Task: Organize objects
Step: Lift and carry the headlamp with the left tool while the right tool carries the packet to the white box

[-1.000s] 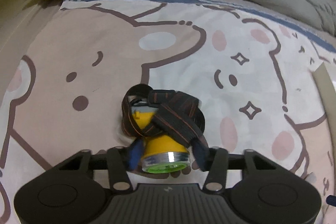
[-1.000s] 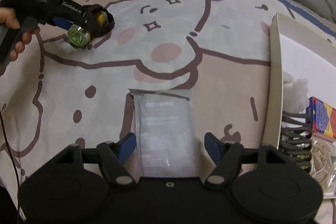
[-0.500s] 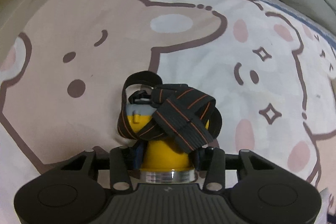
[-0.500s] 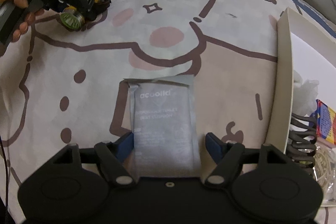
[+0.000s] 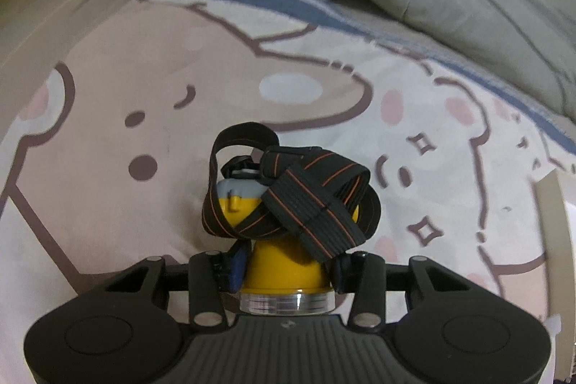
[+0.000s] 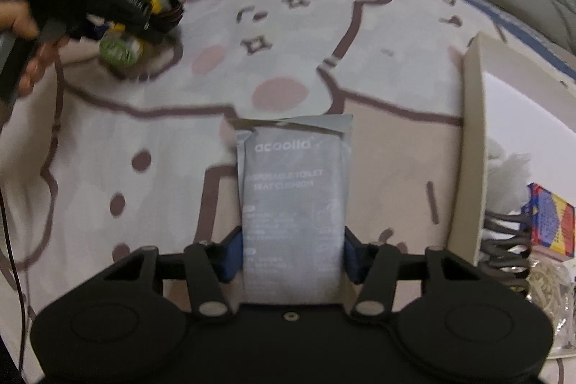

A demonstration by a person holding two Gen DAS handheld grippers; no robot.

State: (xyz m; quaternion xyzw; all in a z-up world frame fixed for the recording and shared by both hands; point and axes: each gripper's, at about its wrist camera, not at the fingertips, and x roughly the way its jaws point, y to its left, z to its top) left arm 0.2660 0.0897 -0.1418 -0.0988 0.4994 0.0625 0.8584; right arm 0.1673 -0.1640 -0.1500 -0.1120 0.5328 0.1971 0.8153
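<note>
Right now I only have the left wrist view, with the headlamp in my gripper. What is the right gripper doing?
Observer: The right gripper is shut on a grey packet printed "disposable toilet seat cushion".
Operator: What is to its right?
Observer: An open box, with its near wall standing just right of the packet.
Operator: Anything in it already?
Observer: Yes, at least a dark coil and a colourful carton.
</note>
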